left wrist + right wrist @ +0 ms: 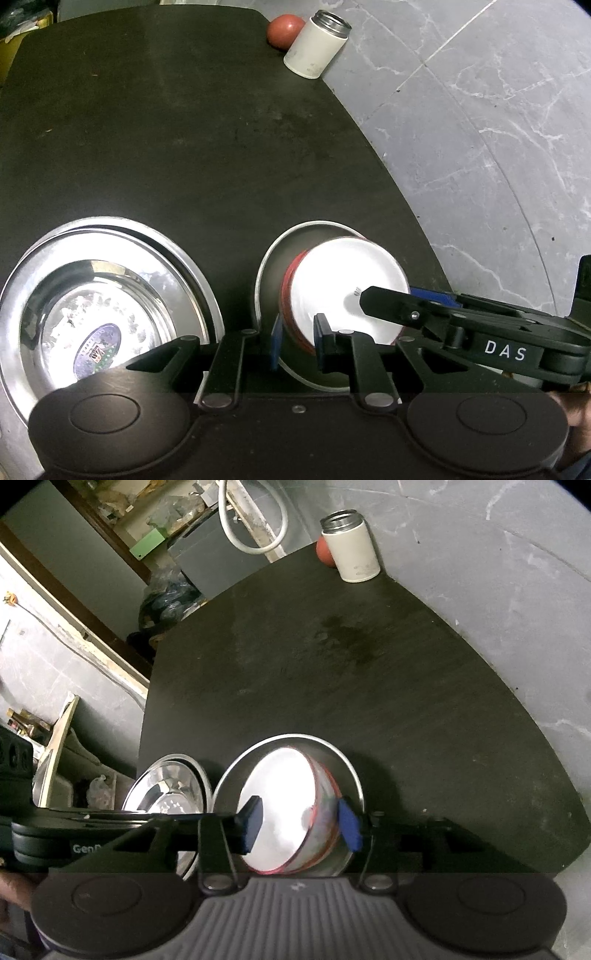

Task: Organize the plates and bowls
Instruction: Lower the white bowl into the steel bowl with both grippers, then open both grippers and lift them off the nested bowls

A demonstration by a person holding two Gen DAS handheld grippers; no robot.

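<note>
Steel plates (103,295) clearer from left

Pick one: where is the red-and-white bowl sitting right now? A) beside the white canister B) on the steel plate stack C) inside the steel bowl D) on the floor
C: the red-and-white bowl lies tilted inside the steel bowl, with the plate stack separate beside it.
</note>
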